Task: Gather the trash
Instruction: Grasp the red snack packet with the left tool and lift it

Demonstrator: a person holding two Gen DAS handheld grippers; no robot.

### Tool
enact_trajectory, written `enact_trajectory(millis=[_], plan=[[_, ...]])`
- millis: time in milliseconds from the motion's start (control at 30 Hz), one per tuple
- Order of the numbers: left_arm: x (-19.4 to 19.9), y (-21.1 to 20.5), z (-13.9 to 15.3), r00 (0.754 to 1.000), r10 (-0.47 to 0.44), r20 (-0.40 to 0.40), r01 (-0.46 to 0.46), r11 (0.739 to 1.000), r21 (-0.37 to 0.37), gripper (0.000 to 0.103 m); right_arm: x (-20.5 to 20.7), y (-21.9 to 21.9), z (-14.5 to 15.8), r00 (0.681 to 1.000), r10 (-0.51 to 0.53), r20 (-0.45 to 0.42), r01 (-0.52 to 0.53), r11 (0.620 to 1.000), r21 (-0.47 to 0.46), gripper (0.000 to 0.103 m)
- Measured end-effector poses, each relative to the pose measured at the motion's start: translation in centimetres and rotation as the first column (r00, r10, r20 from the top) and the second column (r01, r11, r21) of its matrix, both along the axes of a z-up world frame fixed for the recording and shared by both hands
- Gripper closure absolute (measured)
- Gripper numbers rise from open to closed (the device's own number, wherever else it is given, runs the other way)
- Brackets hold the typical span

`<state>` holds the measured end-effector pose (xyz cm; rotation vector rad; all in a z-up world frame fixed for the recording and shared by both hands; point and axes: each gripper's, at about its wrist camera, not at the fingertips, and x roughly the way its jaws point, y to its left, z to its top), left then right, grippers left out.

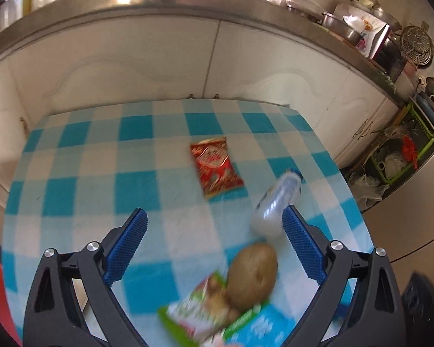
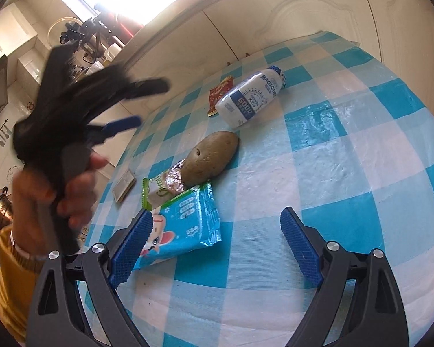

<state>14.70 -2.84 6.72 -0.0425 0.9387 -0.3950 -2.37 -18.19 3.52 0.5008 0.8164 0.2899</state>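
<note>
Checked table (image 2: 347,150) in front of white cabinets (image 1: 159,57) carries the trash: white bottle (image 2: 250,97) lying on its side at the far end, blue wipes pack (image 2: 185,225) nearest, touching a green wrapper (image 2: 154,190), red packet (image 1: 215,167) flat beyond the bottle, and a potato (image 2: 212,156) between bottle and wrappers. Left gripper (image 1: 214,237) spread wide above the cloth, nothing pinched, bottle just beside one pad. Right gripper (image 2: 217,243) also spread and empty, wipes pack at its left finger (image 2: 133,248).
</note>
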Motion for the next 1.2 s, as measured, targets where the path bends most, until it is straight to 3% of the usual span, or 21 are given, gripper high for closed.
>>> enact_trajectory(millis=[200, 333, 433, 500, 600, 733, 1200], plan=[[5.6, -3.3, -2.8, 0.998, 0.030, -0.064, -0.029, 0.999, 0.017, 0.009, 0.0, -0.7, 0.0, 1.000, -0.001, 0.004, 0.001, 1.000, -0.001, 0.014], [7.5, -4.7, -4.1, 0.997, 0.043, -0.066, -0.037, 0.995, 0.089, 0.010, 0.1, -1.0, 0.0, 1.000, 0.003, 0.001, -0.004, 1.000, 0.015, 0.014], [8.8, -5.1, -5.4, 0.993, 0.056, -0.103, -0.043, 0.992, 0.119, 0.027, 0.1, -0.9, 0.1, 1.000, 0.013, 0.001, -0.013, 1.000, 0.017, 0.014], [9.2, -5.2, -5.8, 0.992, 0.065, -0.110, -0.050, 0.989, 0.138, 0.032, 0.2, -0.8, 0.1, 1.000, 0.020, 0.001, -0.020, 1.000, 0.013, 0.014], [9.5, -5.4, -5.8, 0.994, 0.062, -0.093, -0.047, 0.987, 0.157, 0.039, 0.4, -0.7, 0.0, 1.000, 0.027, 0.001, -0.027, 1.000, 0.009, 0.014], [9.4, -5.2, -5.8, 0.995, 0.063, -0.071, -0.050, 0.983, 0.174, 0.056, 0.6, -0.3, 0.1, 0.999, 0.035, 0.001, -0.035, 0.999, -0.004, 0.014], [5.8, -0.3, -3.6, 0.998, 0.065, -0.025, -0.062, 0.995, 0.080, 0.059, 1.5, 2.2, 0.2, 0.995, 0.095, -0.010, -0.095, 0.992, -0.079, 0.014]])
